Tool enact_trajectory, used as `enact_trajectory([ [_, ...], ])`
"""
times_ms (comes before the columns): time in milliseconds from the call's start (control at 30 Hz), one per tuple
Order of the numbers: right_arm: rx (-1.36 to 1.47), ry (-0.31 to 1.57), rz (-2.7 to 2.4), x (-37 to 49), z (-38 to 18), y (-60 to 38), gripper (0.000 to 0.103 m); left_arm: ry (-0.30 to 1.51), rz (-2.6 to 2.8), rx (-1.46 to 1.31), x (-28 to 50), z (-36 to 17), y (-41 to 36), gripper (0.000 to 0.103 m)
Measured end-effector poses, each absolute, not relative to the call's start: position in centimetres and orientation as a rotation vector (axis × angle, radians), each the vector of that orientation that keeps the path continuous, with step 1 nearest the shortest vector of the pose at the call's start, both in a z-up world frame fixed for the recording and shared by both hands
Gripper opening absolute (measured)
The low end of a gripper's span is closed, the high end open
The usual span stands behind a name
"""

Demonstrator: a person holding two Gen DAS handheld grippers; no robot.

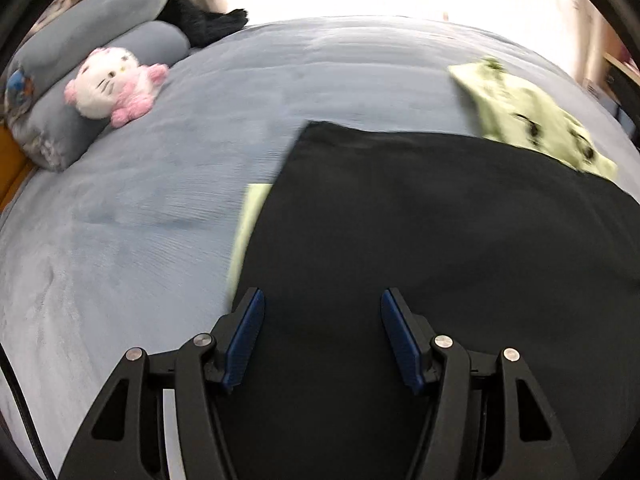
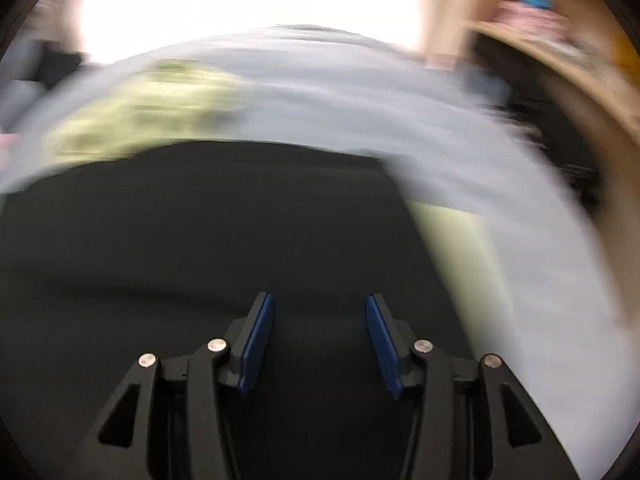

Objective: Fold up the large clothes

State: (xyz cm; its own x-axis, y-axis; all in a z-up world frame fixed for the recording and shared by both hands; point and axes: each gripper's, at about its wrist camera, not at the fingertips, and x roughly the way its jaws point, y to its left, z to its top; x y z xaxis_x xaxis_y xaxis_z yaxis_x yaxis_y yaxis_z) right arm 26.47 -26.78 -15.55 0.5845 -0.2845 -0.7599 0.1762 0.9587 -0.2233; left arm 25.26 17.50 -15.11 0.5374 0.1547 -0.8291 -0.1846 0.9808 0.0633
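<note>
My left gripper [image 1: 322,300] hangs over the black garment [image 1: 420,240], its blue pads [image 1: 248,336] spread apart with only dark cloth showing between them and nothing pinched. The garment lies flat on the grey-blue bed cover [image 1: 140,220], reaching ahead of this tool and off to its right; its far left corner sits ahead of the fingers. A strip of pale green cloth [image 1: 246,224] peeks out along the garment's left edge, just ahead and left of my left finger, and a green patterned cloth [image 1: 528,116] lies across its far right corner. Far ahead to the left, a pink and white plush cat [image 1: 114,86] leans on grey pillows [image 1: 100,28]. My right gripper [image 2: 320,304] is also spread and empty above the same black garment [image 2: 200,220], in a heavily blurred view; the garment's right edge runs just right of this tool, with pale green cloth [image 2: 452,240] beside it.
</note>
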Motion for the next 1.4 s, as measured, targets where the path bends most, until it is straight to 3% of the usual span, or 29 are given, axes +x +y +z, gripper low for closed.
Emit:
enact_trajectory([
  [100,-0.097,0.915,-0.364,24.6,-15.8,-32.1,0.056,0.977,0.189,-0.059,26.2,-15.6,18.1,0.060],
  [367,0.014,0.907,-0.345,22.3,-13.4,-31.3,0.057,1.017,0.214,-0.069,26.5,-14.7,18.2,0.060],
  [533,0.080,0.893,-0.062,17.7,-11.3,-23.2,0.057,1.028,0.116,-0.082,21.6,-12.4,14.8,0.060],
  [767,0.020,0.981,0.188,14.6,-13.6,-14.8,0.056,1.045,0.042,-0.010,15.0,-13.2,9.4,0.060],
  [867,-0.038,1.004,0.123,14.5,-14.5,-16.8,0.045,1.046,0.101,0.017,14.0,-13.8,10.6,0.060],
  [967,-0.101,0.984,-0.098,14.2,-14.7,-22.1,0.045,1.049,0.210,0.011,13.6,-14.0,14.1,0.060],
  [1100,0.086,1.018,-0.162,13.2,-15.0,-29.1,0.045,1.051,0.233,-0.106,13.1,-14.5,17.5,0.066],
  [1300,-0.037,1.006,-0.244,13.1,-15.5,-26.8,0.047,1.041,0.270,-0.088,12.7,-14.8,17.1,0.066],
  [1400,0.055,1.006,-0.228,12.7,-15.4,-27.7,0.048,1.038,0.266,-0.103,12.6,-14.9,17.5,0.066],
])
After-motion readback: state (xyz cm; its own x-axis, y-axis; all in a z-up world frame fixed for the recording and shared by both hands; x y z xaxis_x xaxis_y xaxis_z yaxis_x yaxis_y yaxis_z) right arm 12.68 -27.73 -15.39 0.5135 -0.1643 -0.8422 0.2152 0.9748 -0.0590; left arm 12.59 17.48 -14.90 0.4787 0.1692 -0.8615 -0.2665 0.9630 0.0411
